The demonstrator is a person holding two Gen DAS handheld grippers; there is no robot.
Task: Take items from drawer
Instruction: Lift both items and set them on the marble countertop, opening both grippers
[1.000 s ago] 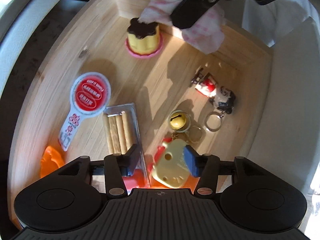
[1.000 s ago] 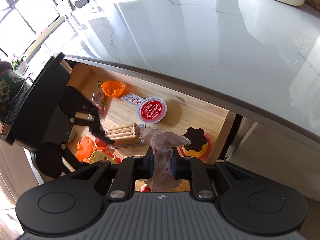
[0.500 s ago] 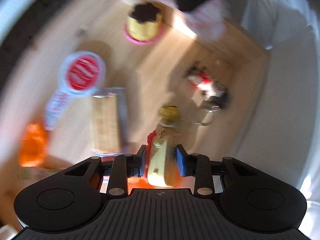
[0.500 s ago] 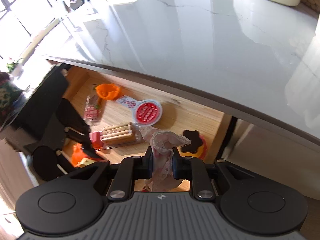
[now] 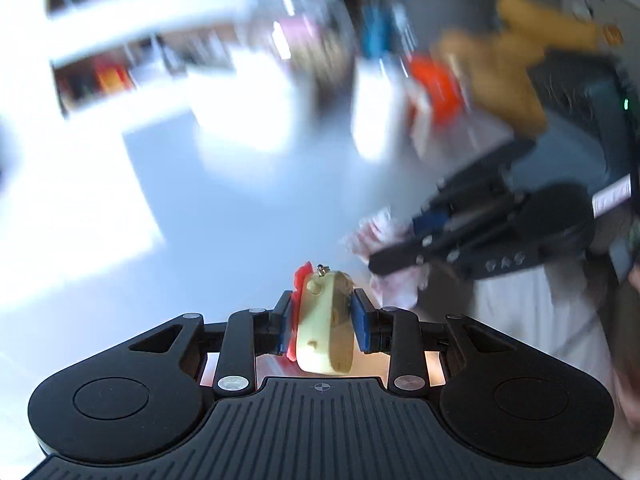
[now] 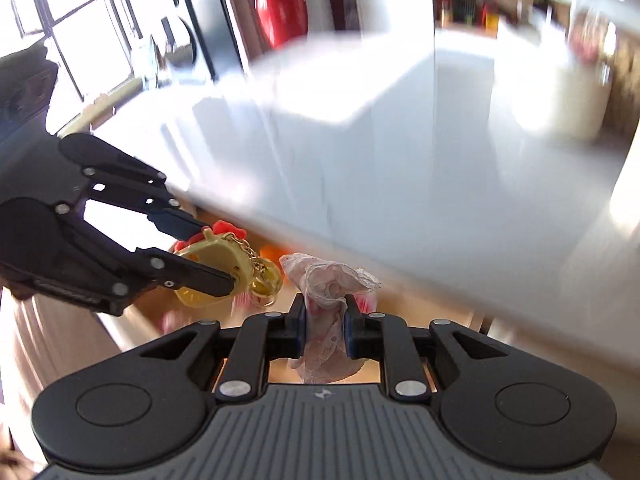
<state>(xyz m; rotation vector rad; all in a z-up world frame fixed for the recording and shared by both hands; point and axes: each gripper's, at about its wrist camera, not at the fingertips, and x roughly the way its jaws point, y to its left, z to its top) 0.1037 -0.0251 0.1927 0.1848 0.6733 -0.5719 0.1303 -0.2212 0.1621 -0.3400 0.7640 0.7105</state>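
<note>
My left gripper (image 5: 322,322) is shut on a yellow chick keychain (image 5: 325,328) with a red comb, held above the white countertop (image 5: 200,232). From the right wrist view the same left gripper (image 6: 208,256) grips the yellow chick keychain (image 6: 212,260), its gold bell (image 6: 266,280) dangling on a chain. My right gripper (image 6: 323,326) is shut on a crumpled pink lace cloth (image 6: 326,284). In the left wrist view that right gripper (image 5: 404,244) appears at the right with the pink cloth (image 5: 380,236). A strip of the wooden drawer (image 6: 288,300) shows under the counter edge.
The white marble countertop (image 6: 400,168) fills the middle of the right wrist view. Blurred shelves, a red object (image 6: 284,4) and windows lie beyond. A person's brown sleeve (image 5: 504,76) is at the upper right of the left wrist view.
My left gripper closed on the chick keychain and lifted it out of the drawer above the counter. The right gripper rose too, still holding the pink cloth.
</note>
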